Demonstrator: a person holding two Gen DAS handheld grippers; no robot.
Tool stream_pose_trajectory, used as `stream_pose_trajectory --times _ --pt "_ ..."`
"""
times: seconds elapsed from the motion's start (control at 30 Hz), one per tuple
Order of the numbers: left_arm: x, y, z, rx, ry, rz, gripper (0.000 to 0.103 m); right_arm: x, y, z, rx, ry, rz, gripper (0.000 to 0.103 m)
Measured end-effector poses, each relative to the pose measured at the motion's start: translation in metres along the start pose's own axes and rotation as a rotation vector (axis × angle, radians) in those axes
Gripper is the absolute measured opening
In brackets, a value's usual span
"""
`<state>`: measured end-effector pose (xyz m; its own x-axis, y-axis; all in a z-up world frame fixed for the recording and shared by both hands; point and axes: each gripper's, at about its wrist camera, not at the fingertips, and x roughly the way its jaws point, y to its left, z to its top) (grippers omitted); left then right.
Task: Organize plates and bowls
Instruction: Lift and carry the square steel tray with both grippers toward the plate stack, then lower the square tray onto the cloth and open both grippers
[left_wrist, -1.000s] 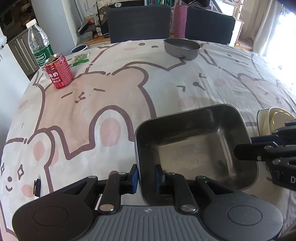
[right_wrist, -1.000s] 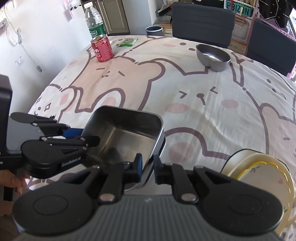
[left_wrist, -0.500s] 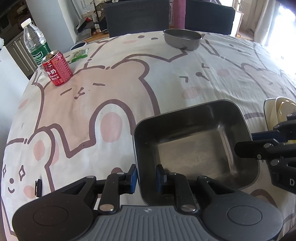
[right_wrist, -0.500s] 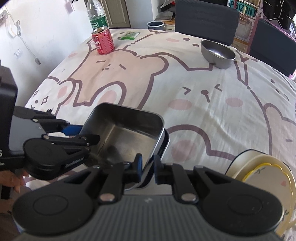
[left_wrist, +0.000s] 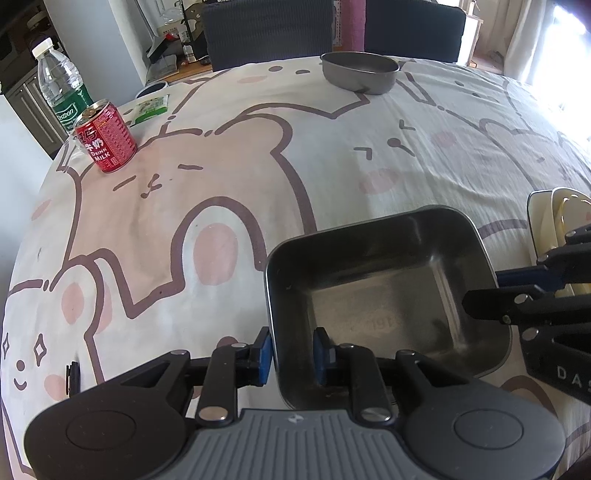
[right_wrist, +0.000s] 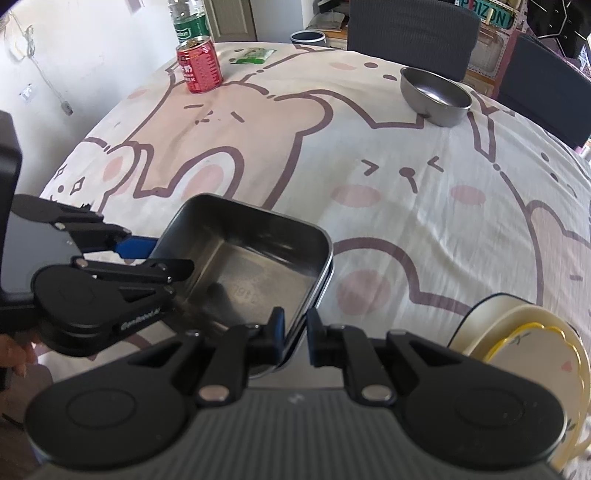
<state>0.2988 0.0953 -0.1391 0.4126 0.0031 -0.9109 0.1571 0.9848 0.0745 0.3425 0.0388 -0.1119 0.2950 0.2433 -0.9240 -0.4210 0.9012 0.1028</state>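
Tablecloth (left_wrist: 229, 155) with a pink-and-brown cartoon animal print covers the whole table; dark chairs (left_wrist: 266, 29) stand along the far edge.

Square metal tray (left_wrist: 376, 295) — near side of the table, directly ahead of both grippers. The left gripper (left_wrist: 293, 354) straddles the tray's left wall at the near corner, one blue pad outside and one inside. Its jaws are opening, and a slim gap shows on either side of the wall. The right gripper (right_wrist: 295, 334) has its pads drawn close on the tray's right-hand corner rim, pinching it.

Left-wrist view: the right gripper enters at 3 o'clock, reaching the tray's right rim. Stacked cream plates (left_wrist: 554, 221) are only a sliver behind it.

Right-wrist view: the left gripper appears at 9 o'clock, with a hand (right_wrist: 14, 358) partly visible below it. From this side the tray's right edge seems to sit over a second rim just beneath it; I cannot tell what that is. The cream plates (right_wrist: 524, 354) are far plainer here, at 4 o'clock, near the tray but apart from it — the top one has a yellow scalloped edge.

Both views: grey metal bowl (left_wrist: 360, 72) at 12 to 1 o'clock near the far edge, well apart from the tray; red drink can (left_wrist: 107, 142) at 10 to 11 o'clock, with a water bottle (left_wrist: 59, 92) just behind it and a green packet (right_wrist: 253, 55) nearby.
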Motion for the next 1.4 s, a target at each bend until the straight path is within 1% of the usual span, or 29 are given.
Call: stream_pose_trajectory --times 0.1,0.47,0.97,1.03,1.13,1.23,1.3,1.33,1.37,1.4 --pt "0.0 0.0 0.001 0.002 -0.002 -0.006 0.027 0.002 0.0 0.001 -0.004 0.009 -0.009 0.015" --pt "0.0 -0.002 0.002 0.007 -0.002 -0.018 0.027 0.01 0.0 0.002 0.005 0.038 -0.028 0.015" --pt "0.002 0.0 0.001 0.007 -0.002 -0.036 0.027 0.016 -0.011 0.004 0.037 0.055 -0.021 0.015" --pt "0.002 0.0 0.001 0.007 0.004 -0.039 0.029 0.016 -0.012 0.003 0.041 0.057 -0.015 0.015" --pt "0.004 0.0 0.001 0.007 0.014 -0.043 0.029 0.016 -0.012 0.003 0.046 0.058 -0.012 0.015" --pt "0.002 0.001 -0.001 0.002 0.013 -0.041 0.034 0.017 -0.012 0.003 0.058 0.058 -0.005 0.015" --pt "0.0 0.003 -0.001 -0.007 0.009 -0.04 0.042 0.017 -0.013 0.002 0.069 0.056 0.002 0.015" --pt "-0.001 0.004 -0.001 -0.011 0.008 -0.04 0.043 0.016 -0.014 0.002 0.075 0.053 0.004 0.016" --pt "-0.002 0.005 -0.002 -0.017 0.006 -0.041 0.046 0.016 -0.014 0.001 0.082 0.048 0.006 0.017" --pt "-0.003 0.006 -0.002 -0.02 0.003 -0.043 0.049 0.015 -0.015 0.001 0.089 0.045 0.006 0.021"
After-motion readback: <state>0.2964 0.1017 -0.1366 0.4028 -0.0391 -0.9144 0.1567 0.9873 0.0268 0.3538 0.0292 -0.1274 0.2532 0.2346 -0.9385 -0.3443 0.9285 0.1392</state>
